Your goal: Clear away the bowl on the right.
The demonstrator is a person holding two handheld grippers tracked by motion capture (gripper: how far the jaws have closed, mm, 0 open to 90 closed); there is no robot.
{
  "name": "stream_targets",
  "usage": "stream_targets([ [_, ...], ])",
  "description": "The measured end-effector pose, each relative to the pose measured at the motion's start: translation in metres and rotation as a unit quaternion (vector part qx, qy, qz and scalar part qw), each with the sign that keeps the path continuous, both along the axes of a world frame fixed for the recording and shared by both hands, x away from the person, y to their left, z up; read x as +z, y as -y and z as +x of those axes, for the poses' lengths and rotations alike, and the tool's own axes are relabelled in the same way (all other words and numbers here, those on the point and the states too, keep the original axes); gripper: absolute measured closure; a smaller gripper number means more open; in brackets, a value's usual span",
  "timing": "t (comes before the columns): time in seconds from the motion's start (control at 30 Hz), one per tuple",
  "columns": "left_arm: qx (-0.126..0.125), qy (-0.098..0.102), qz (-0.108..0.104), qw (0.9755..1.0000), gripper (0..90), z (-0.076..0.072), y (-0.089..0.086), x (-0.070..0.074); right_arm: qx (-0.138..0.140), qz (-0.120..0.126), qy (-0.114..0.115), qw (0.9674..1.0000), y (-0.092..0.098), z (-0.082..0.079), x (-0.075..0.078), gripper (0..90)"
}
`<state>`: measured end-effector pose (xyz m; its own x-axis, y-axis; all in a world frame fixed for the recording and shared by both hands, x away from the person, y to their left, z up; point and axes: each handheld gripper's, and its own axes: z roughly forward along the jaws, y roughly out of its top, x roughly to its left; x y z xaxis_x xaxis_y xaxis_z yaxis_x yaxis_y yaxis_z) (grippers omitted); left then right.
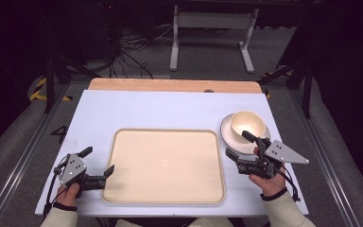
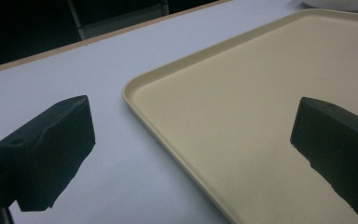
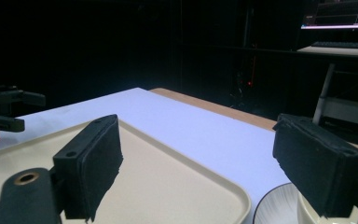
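The right gripper [image 1: 240, 144] stands wide open and holds nothing; its far finger [image 1: 248, 136] lies at the near rim of the bowl [image 1: 247, 126], while its near finger sits over the bare table just beside the tray's right edge. The bowl is upright, mouth up, resting on a saucer [image 1: 227, 133], and both lie just beyond and between the spread fingers. In the right gripper view [image 3: 214, 168] the saucer [image 3: 275, 207] shows low between the pads, nearer the right-hand one. The right hand [image 1: 268, 182] grips the tool from below with the forearm coming up from the table's near edge, the gripper turned leftward and away from the person. The left gripper [image 1: 97, 162] is also spread wide and empty; one finger [image 1: 108, 171] reaches over the left rim of the tray [image 1: 170, 196], the other [image 1: 85, 152] stays over the white table [image 1: 146, 109]. The tray lies flat with its long axis across the table. In the left gripper view [image 2: 186, 163] the tray's [image 2: 242, 112] corner lies between the pads. The left hand [image 1: 68, 191] holds the tool low, pointed rightward at the tray.
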<state>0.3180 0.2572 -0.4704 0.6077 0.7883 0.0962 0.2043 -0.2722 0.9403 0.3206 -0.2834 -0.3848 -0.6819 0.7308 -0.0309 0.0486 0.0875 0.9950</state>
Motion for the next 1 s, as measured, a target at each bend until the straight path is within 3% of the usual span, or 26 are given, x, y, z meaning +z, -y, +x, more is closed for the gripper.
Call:
stream_targets([
  [0.5,-0.001,0.0,0.001,1.0,0.4,0.0,0.0,0.0,0.007,-0.007,0.005,0.9999,-0.001,0.006,0.015,17.0],
  [0.57,0.0,0.0,0.001,1.0,0.4,0.0,0.0,0.0,0.006,-0.015,-0.015,0.9998,-0.001,0.01,0.018,17.7],
  [0.8,0.0,0.001,-0.001,1.0,0.4,0.0,0.0,0.0,-0.017,-0.032,-0.023,0.9991,0.007,0.018,0.025,17.7],
  [1.0,0.0,0.0,0.0,1.0,0.4,0.0,0.0,0.0,-0.035,-0.047,-0.047,0.9972,0.015,0.026,0.032,20.0],
])
